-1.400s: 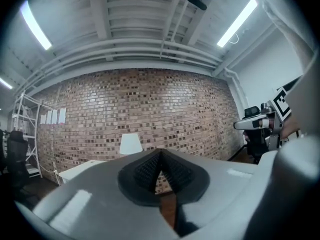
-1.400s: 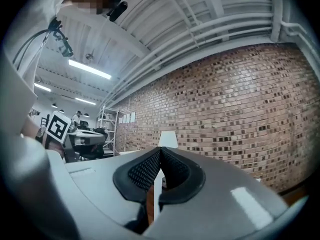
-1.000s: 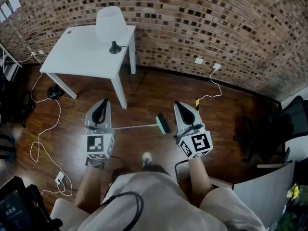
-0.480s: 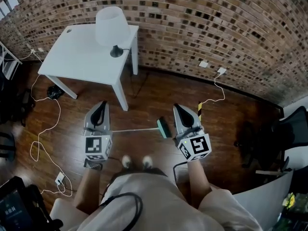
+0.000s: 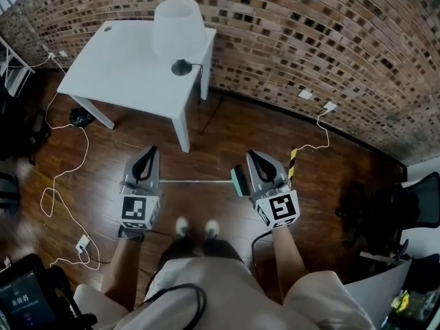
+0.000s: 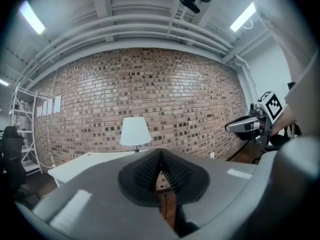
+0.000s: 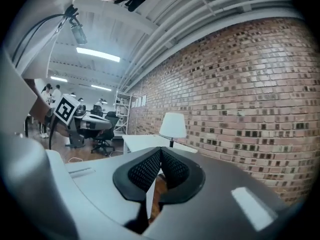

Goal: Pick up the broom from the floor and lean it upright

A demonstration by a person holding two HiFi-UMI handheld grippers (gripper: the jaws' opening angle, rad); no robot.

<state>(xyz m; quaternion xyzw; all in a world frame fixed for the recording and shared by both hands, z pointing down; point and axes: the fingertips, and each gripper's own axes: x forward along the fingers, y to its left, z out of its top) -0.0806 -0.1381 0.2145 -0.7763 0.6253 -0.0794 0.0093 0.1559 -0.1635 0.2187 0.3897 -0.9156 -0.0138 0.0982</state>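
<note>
View from above: a broom (image 5: 199,181) lies flat on a dark, glossy wooden floor (image 5: 220,133), just in front of the person's shoes. Its thin handle runs left and its teal head (image 5: 238,181) points right. The left gripper (image 5: 152,150) is above the handle end and the right gripper (image 5: 251,155) beside the head. Both have their jaws pressed together and hold nothing.

Likely risks: closed jaws would only nudge the thin handle, which could slide on the polished boards. Lifted at one end, the head may swing.

A white desk (image 5: 117,74) carrying a lamp (image 5: 179,29) stands close behind, before a brick wall (image 5: 309,33). White cables (image 5: 65,177) trail at left. How high the grippers are is unclear.
</note>
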